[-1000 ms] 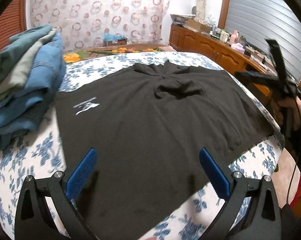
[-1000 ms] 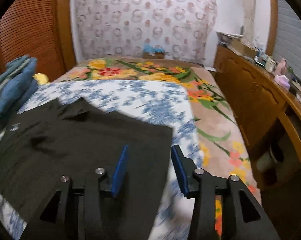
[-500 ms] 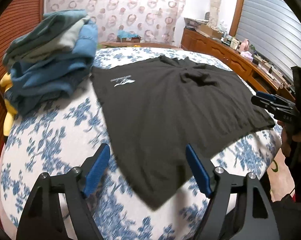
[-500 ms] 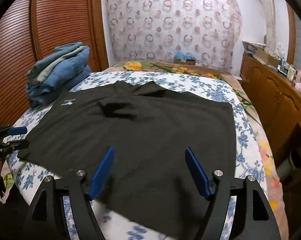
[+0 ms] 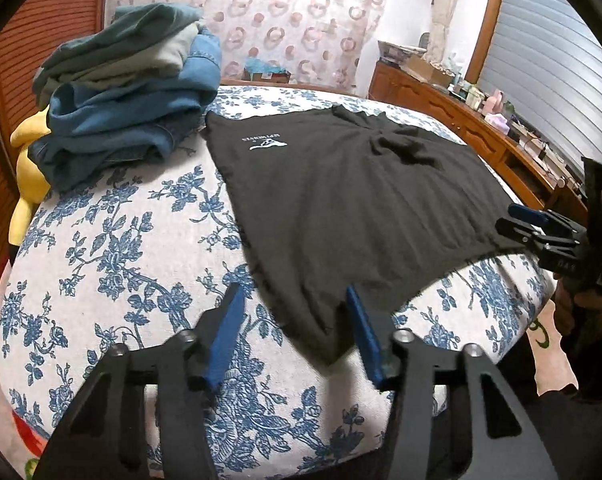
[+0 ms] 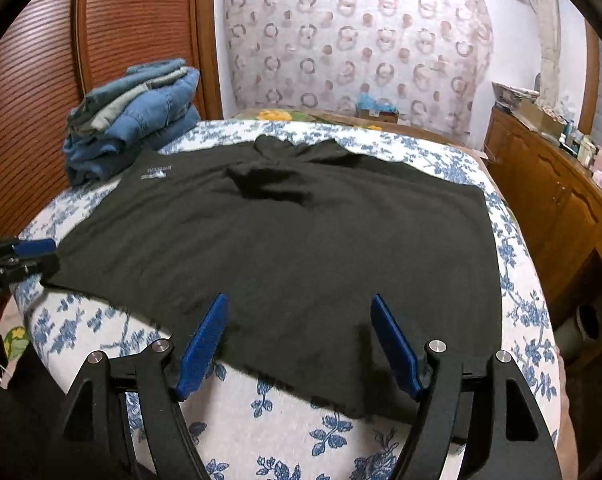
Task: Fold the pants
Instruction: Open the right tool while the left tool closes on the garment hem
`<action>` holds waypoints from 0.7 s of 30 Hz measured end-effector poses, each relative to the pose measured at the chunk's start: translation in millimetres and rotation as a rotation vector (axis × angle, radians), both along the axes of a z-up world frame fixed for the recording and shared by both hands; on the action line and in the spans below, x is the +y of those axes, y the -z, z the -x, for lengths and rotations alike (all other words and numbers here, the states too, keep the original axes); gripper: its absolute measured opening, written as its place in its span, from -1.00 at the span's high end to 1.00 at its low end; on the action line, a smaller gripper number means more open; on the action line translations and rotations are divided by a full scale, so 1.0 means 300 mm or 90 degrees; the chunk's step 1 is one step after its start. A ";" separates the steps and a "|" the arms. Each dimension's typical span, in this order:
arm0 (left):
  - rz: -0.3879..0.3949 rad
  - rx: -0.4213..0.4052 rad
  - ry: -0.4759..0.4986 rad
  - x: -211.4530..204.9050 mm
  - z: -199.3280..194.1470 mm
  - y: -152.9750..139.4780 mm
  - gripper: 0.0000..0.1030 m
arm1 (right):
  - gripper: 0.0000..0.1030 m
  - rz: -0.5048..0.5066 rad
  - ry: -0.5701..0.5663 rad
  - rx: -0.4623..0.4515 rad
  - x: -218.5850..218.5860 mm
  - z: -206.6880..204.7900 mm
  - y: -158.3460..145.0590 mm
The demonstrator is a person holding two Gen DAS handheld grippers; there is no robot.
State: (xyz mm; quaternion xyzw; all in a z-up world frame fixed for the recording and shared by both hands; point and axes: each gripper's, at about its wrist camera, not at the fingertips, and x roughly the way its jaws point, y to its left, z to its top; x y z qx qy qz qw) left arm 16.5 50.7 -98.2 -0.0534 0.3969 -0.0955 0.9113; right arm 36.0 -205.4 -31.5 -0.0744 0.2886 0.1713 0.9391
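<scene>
Pants (image 6: 285, 248): black, spread flat on bed w/ blue-flower cover (image 6: 261, 432); white logo near far left corner; small bunched fold near far edge.
Left hand-held gripper (image 5: 293, 320): at near left corner of pants; jaws have just been closing, now about half apart; corner of fabric lies between blue pads, pads not pressing on it.
Right hand-held gripper (image 6: 297, 336): at near edge, right part of pants; jaws wide apart, having just opened further; fabric edge between pads, no grip.
Clothes pile (image 5: 125, 92): folded denim, far left on bed, just beside pants.
Sideboard (image 6: 549, 200): wooden, right of bed.
</scene>
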 end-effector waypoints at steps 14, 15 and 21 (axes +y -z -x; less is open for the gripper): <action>-0.024 0.002 0.011 -0.024 0.018 0.009 0.33 | -0.47 0.030 -0.009 0.013 0.062 0.015 0.010; -0.028 -0.002 0.017 -0.032 0.021 0.010 0.43 | -0.47 0.029 -0.009 0.012 0.057 0.016 0.013; -0.016 -0.008 0.027 -0.036 0.013 0.003 0.88 | -0.47 0.021 -0.012 0.008 0.045 0.027 0.024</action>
